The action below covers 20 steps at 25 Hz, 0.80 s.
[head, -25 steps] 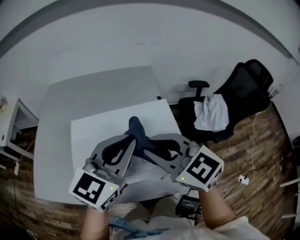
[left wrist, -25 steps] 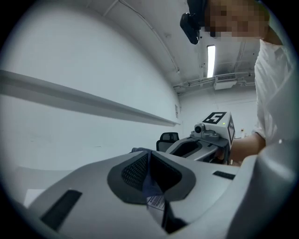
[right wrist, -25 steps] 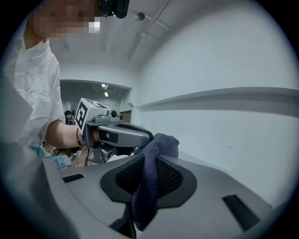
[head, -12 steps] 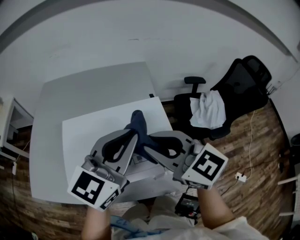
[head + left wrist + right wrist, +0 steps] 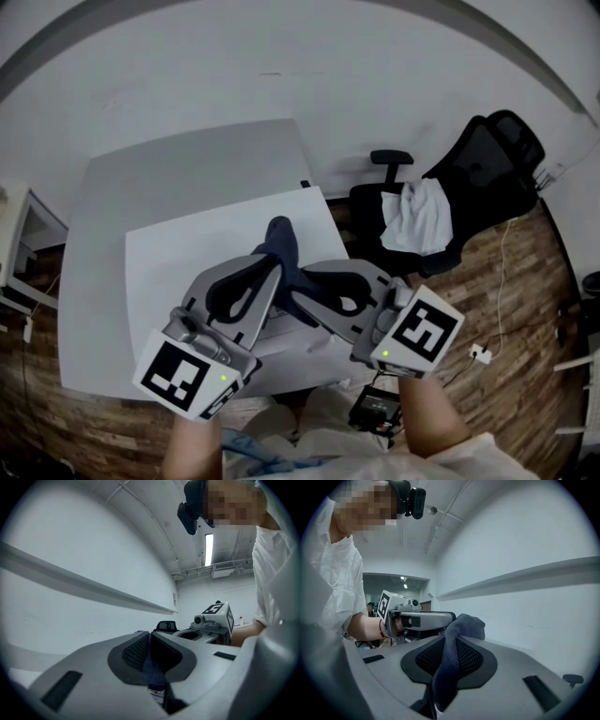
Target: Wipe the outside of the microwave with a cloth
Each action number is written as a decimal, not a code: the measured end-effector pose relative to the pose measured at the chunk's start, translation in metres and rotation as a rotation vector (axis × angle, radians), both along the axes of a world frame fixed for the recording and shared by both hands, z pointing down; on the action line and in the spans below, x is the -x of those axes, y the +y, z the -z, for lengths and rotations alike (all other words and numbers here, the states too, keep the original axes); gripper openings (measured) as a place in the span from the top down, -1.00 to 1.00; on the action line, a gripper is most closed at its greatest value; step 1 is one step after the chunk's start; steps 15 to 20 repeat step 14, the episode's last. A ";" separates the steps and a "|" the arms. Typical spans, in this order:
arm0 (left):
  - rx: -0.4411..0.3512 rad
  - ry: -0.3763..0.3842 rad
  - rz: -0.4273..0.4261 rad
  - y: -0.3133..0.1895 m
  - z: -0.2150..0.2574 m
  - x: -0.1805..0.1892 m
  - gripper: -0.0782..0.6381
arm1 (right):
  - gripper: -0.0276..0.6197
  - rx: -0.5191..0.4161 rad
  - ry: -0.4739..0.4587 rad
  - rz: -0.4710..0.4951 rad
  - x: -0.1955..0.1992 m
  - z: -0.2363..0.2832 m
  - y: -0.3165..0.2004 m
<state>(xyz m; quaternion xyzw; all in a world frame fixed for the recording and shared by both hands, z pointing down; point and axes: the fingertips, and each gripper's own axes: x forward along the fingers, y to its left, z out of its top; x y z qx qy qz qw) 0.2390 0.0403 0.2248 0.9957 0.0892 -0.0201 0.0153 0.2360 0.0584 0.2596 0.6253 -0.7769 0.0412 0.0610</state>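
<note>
The microwave (image 5: 178, 272) shows in the head view as a white box top standing on a grey table (image 5: 178, 169). Above its right part, a dark blue cloth (image 5: 281, 239) bunches up between both grippers. My left gripper (image 5: 272, 270) is shut on the cloth (image 5: 152, 670), which runs down between its dark pads. My right gripper (image 5: 298, 283) is shut on the same cloth (image 5: 452, 658), whose rounded fold sticks out past the jaws. The two grippers' tips meet at the cloth. Each gripper view also shows the other gripper: the right gripper (image 5: 213, 620) and the left gripper (image 5: 417, 619).
A black office chair (image 5: 469, 187) with a white garment (image 5: 417, 216) draped on it stands right of the table. On the wooden floor lie a cable with a plug block (image 5: 483, 354) and a black device (image 5: 375, 408). A white shelf unit (image 5: 14, 239) is at the left edge.
Both grippers stay shut on the cloth. The pair has shifted slightly up and to the right over the microwave top, and the head view has drifted a little.
</note>
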 end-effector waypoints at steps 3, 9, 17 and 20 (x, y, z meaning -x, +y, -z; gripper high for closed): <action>-0.003 0.011 -0.008 0.004 0.001 0.003 0.73 | 0.65 0.003 0.009 0.006 0.003 0.001 0.003; 0.000 0.011 -0.009 0.005 0.001 0.006 0.73 | 0.65 0.011 0.025 0.016 0.009 0.001 0.003; 0.006 0.011 -0.009 0.006 -0.001 0.007 0.73 | 0.65 0.016 0.033 0.018 0.010 -0.001 0.003; 0.006 0.011 -0.009 0.006 -0.001 0.007 0.73 | 0.65 0.016 0.033 0.018 0.010 -0.001 0.003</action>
